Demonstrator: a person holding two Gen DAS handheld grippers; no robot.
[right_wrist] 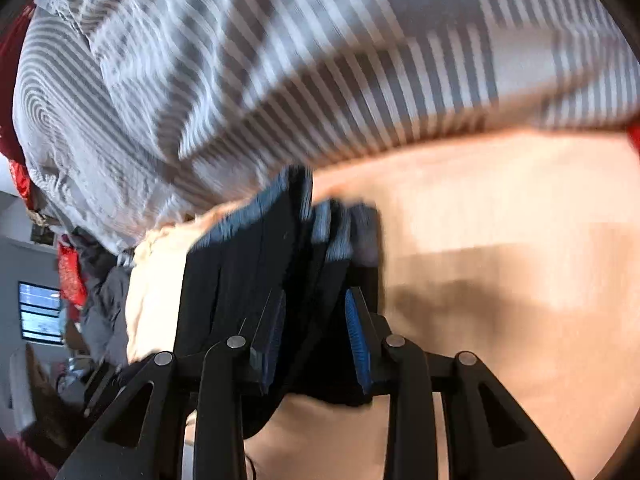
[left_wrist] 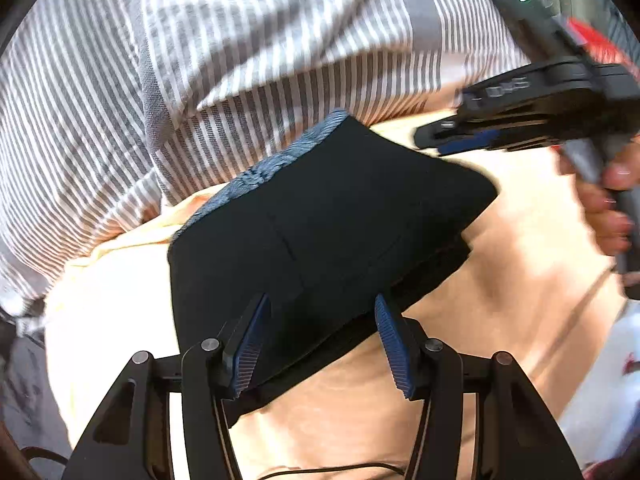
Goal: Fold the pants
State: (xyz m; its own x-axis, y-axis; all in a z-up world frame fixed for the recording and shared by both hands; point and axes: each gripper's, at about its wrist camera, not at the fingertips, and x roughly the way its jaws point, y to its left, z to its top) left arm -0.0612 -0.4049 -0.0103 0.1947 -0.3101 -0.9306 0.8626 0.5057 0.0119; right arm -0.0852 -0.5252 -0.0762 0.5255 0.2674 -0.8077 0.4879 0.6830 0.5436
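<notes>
Left gripper [left_wrist: 318, 344] jaws spread, straddling the near edge of the folded black pants [left_wrist: 332, 216] without pressing on them. Right gripper [right_wrist: 316, 344] – jaws parted around the pants' thick edge, view blurred. Pants lie on a peach sheet [left_wrist: 500, 280], striped duvet [left_wrist: 200, 60] on the far side.

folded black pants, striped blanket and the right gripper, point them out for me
folded black pants [left_wrist: 332, 216], left wrist view, on the flat top layer
striped blanket [left_wrist: 160, 60], left wrist view, on a grey and white striped fold
right gripper [right_wrist: 316, 340], right wrist view, midway between its blue fingertips
</notes>
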